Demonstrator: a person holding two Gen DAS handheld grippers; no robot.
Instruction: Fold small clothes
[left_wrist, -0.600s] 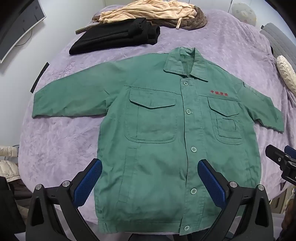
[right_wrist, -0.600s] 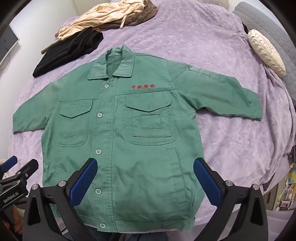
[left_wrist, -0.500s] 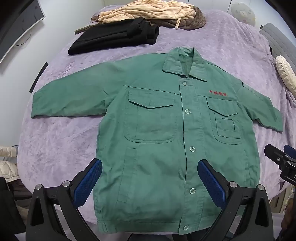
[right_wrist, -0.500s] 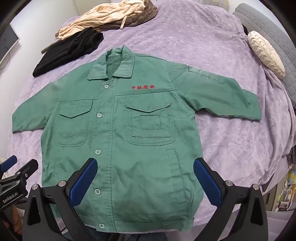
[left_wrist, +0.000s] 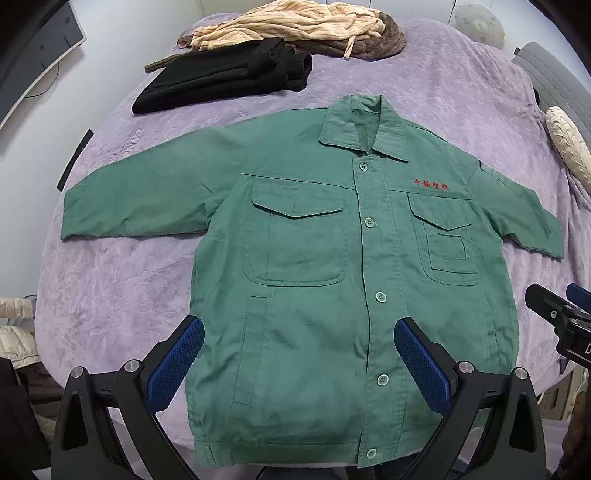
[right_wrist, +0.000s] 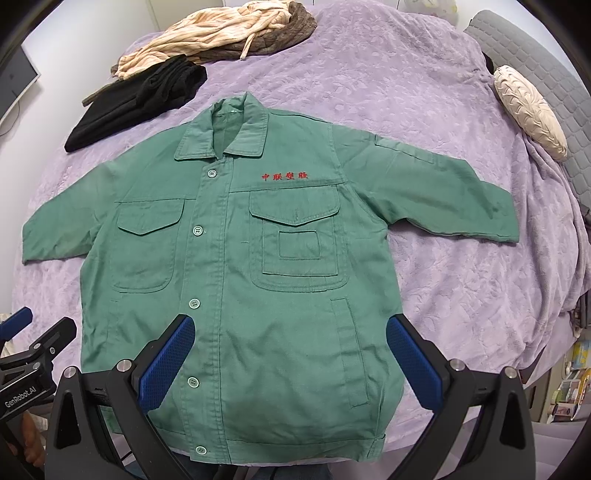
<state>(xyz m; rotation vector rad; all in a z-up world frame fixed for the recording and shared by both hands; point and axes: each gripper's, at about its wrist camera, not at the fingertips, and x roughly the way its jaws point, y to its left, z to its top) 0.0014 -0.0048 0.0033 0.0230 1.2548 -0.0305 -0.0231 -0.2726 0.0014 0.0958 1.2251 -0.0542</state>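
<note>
A small green button-up jacket (left_wrist: 314, 266) (right_wrist: 243, 280) with red embroidered characters on the chest lies flat and face up on a purple bedspread (left_wrist: 110, 295) (right_wrist: 461, 295), both sleeves spread out sideways. My left gripper (left_wrist: 295, 354) hovers above the jacket's lower left half, jaws wide open, nothing between the blue pads. My right gripper (right_wrist: 291, 350) hangs above the lower right half, also wide open and empty. Each gripper shows at the edge of the other's view, the right one (left_wrist: 557, 325) and the left one (right_wrist: 26, 350).
A folded black garment (left_wrist: 221, 77) (right_wrist: 136, 103) and a heap of beige and brown clothes (left_wrist: 295, 26) (right_wrist: 221, 37) lie at the far side of the bed. A cream cushion (right_wrist: 528, 110) rests at the right edge. A monitor (left_wrist: 33, 55) stands far left.
Both views have crept slightly, the jacket sliding a little up and left in frame. Neither gripper has altered its opening and the jacket lies as before.
</note>
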